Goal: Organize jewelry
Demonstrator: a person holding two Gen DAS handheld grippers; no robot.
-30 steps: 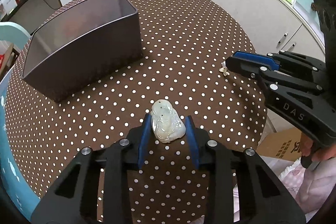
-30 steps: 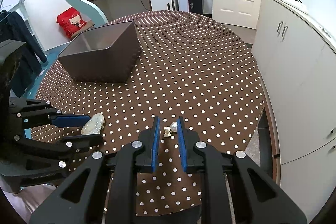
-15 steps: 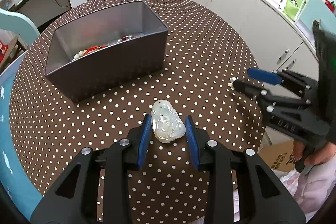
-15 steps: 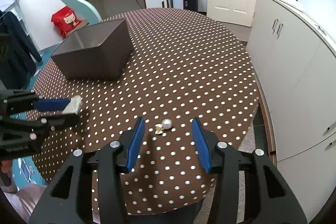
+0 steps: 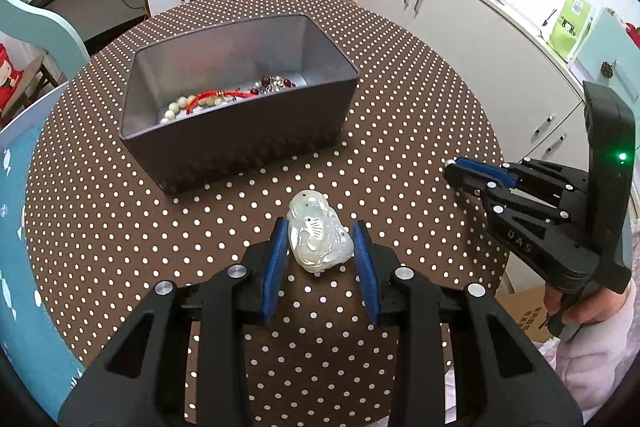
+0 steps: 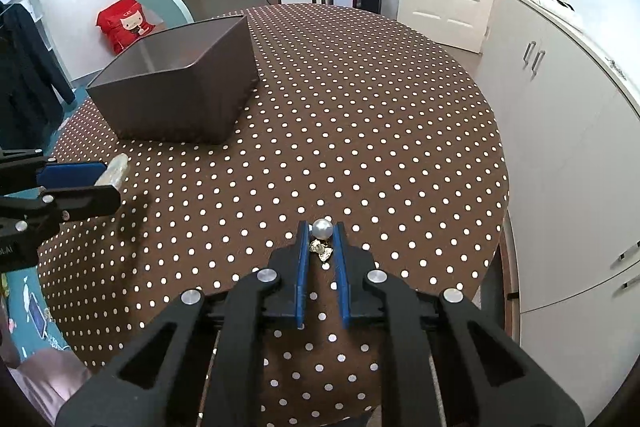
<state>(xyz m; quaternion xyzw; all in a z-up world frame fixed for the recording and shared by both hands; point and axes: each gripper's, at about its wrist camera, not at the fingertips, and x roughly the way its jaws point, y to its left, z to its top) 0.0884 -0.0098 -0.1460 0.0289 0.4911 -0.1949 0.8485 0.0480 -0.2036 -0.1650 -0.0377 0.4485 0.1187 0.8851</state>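
Left tool (image 5: pixel 320 251): blue pads clamped on white carved pendant (image 5: pixel 318 237), held above polka-dot tabletop (image 5: pixel 120 211). Right tool (image 6: pixel 322 247): nearly closed, gripping pearl earring (image 6: pixel 322 229) near tabletop edge. Dark metal box (image 5: pixel 240 115) beyond, holding beaded bracelets (image 5: pixel 224 97).

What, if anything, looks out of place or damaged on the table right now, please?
Nothing stands out: the white carved pendant sits between the left gripper's pads, the pearl earring between the right gripper's, both apparently intact.
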